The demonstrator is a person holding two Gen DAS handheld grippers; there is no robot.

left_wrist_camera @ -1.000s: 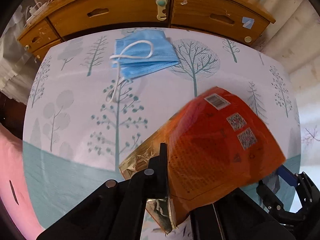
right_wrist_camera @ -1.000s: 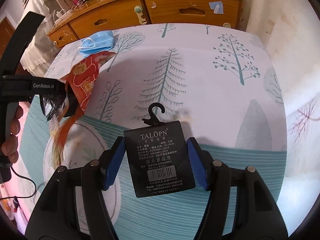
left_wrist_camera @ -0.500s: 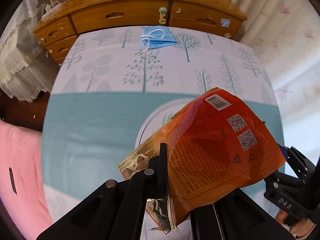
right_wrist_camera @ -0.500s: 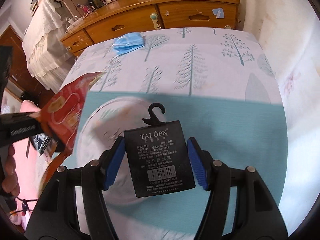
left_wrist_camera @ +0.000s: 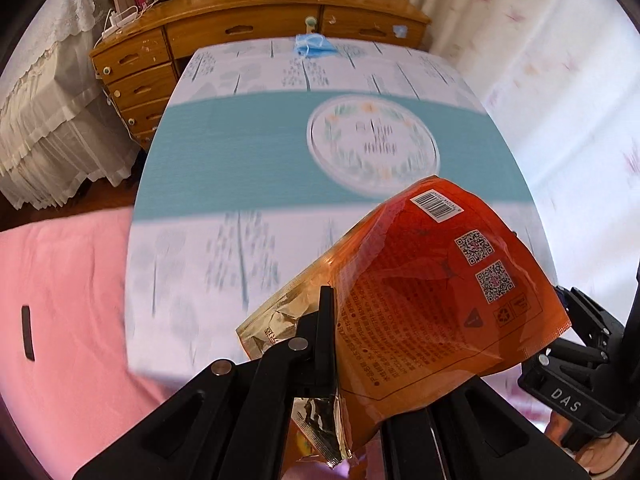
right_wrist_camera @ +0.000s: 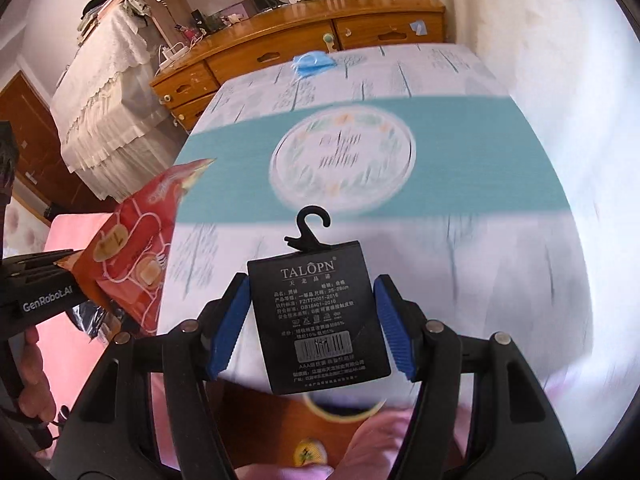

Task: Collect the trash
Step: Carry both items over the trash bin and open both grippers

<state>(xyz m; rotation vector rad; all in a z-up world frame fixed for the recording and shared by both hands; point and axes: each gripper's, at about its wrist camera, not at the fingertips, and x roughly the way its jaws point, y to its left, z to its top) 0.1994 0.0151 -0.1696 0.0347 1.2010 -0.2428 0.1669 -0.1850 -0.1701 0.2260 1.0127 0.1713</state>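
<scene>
The left gripper point(left_wrist_camera: 336, 364) is closed fully, and an orange wrapper point(left_wrist_camera: 436, 300) is pinched between its jaws; the wrapper stands up and to the right of the fingers, with a barcode and two square codes seen on its back and a gold foil edge at the near side. In the right wrist view the same wrapper point(right_wrist_camera: 136, 248) is seen at the left, held over the near left edge of the table, with a hand point(right_wrist_camera: 32, 376) behind it on the handle. The right gripper point(right_wrist_camera: 312, 328) is held about half open, and a black card tag point(right_wrist_camera: 320, 320) with a small hook on top is clamped between its blue pads point(right_wrist_camera: 228, 328), which press on both side edges of the tag. Both pieces of trash are held in the air above the near part of the table point(left_wrist_camera: 240, 152), which is covered by a cloth with printed trees and a teal band. A blue mask point(left_wrist_camera: 314, 44) is left lying at the far edge of the table, well apart from both grippers, in front of a wooden dresser point(left_wrist_camera: 248, 28). A pink surface point(left_wrist_camera: 60, 300) is seen to the near left of the table.
</scene>
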